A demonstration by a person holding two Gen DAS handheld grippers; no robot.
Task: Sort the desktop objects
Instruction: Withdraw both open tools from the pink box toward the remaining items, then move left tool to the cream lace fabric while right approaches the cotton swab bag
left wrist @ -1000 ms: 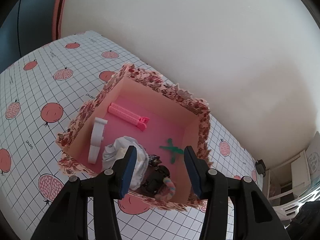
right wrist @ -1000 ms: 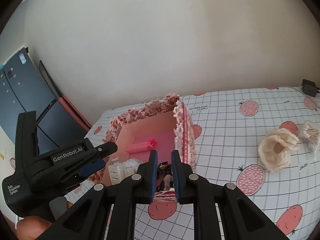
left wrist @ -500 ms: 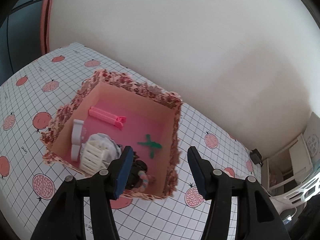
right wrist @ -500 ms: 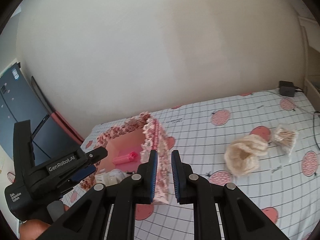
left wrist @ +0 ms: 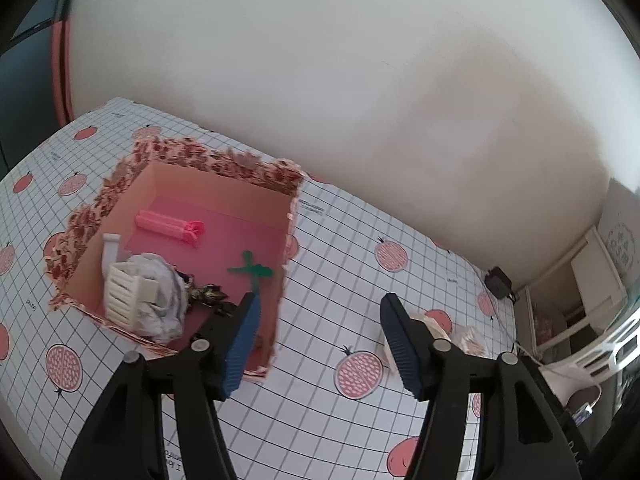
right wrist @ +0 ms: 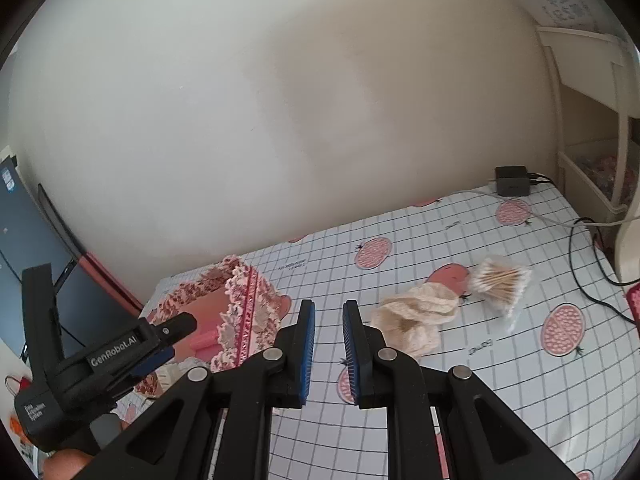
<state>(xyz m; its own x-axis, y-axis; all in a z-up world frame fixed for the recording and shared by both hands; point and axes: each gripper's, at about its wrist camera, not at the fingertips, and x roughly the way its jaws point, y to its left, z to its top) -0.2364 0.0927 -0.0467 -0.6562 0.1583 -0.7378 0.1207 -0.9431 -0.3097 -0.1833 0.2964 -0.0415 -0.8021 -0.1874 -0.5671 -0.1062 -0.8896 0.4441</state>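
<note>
A floral-edged box [left wrist: 216, 164] with a pink inside stands on the pomegranate-print cloth. It holds a pink clip [left wrist: 168, 226], a green piece [left wrist: 252, 270], a white slatted clip [left wrist: 124, 292], crumpled white fabric [left wrist: 164, 280] and a small dark item [left wrist: 204, 294]. My left gripper [left wrist: 320, 308] hangs above the box's right corner, jaws opening, nothing between them. My right gripper [right wrist: 329, 308] is shut to a narrow gap, empty, over bare cloth. To its right lie a cream crocheted piece [right wrist: 416, 312] and a bag of cotton swabs [right wrist: 500, 280].
A black charger [right wrist: 512, 180] and its cables [right wrist: 592, 272] lie at the table's far right corner. A white shelf unit [right wrist: 592, 120] stands beyond the right edge. The left tool's black body [right wrist: 100, 360] is low at the left, beside the box [right wrist: 248, 312].
Both views have swung to the right, so the box has slid left in each. The left jaws have spread wider. The crocheted piece and swabs now show in the left wrist view.
</note>
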